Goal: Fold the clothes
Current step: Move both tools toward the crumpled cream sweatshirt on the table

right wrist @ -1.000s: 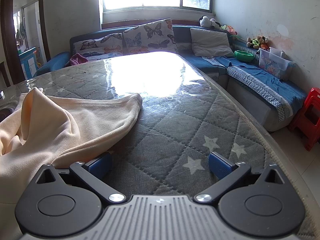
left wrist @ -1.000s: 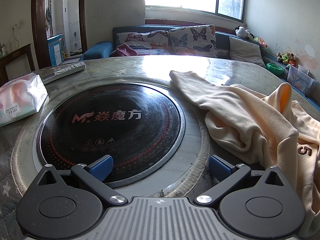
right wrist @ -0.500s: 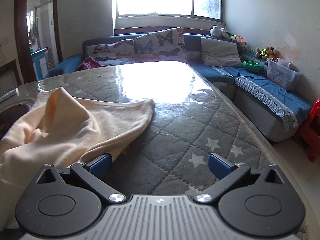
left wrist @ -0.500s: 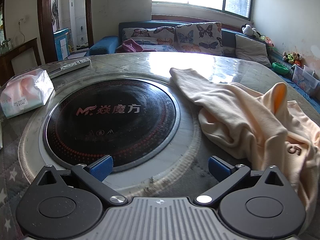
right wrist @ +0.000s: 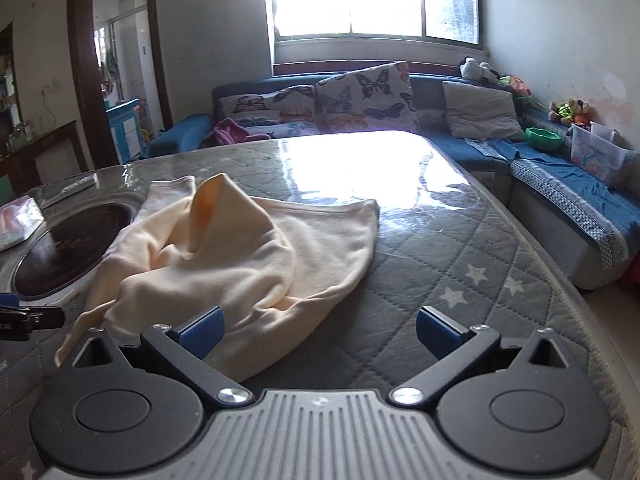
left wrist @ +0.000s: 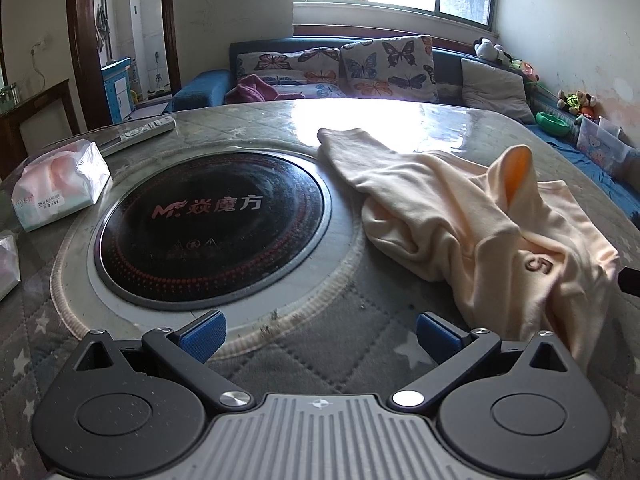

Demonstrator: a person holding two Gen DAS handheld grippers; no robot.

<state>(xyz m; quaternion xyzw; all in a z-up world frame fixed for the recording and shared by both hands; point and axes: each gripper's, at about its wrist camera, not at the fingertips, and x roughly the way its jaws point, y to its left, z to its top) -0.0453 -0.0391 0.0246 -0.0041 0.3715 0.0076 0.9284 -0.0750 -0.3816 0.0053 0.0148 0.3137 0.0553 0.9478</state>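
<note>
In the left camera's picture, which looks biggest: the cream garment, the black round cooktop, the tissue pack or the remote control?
As they look in the left wrist view:
1. Crumpled cream garment and black round cooktop: similar, too close to rank.
2. White plastic tissue pack.
3. Grey remote control: smallest, though farthest away, so it may look smaller than it is.

Left gripper (left wrist: 318,334) low at 6 o'clock, jaws spread wide, nothing between. Round black cooktop (left wrist: 210,226) at 10 o'clock. Cream garment (left wrist: 460,216) crumpled at 2 o'clock, "5" showing. Tissue pack (left wrist: 60,184) at 9 o'clock, on quilted table (left wrist: 320,360).
</note>
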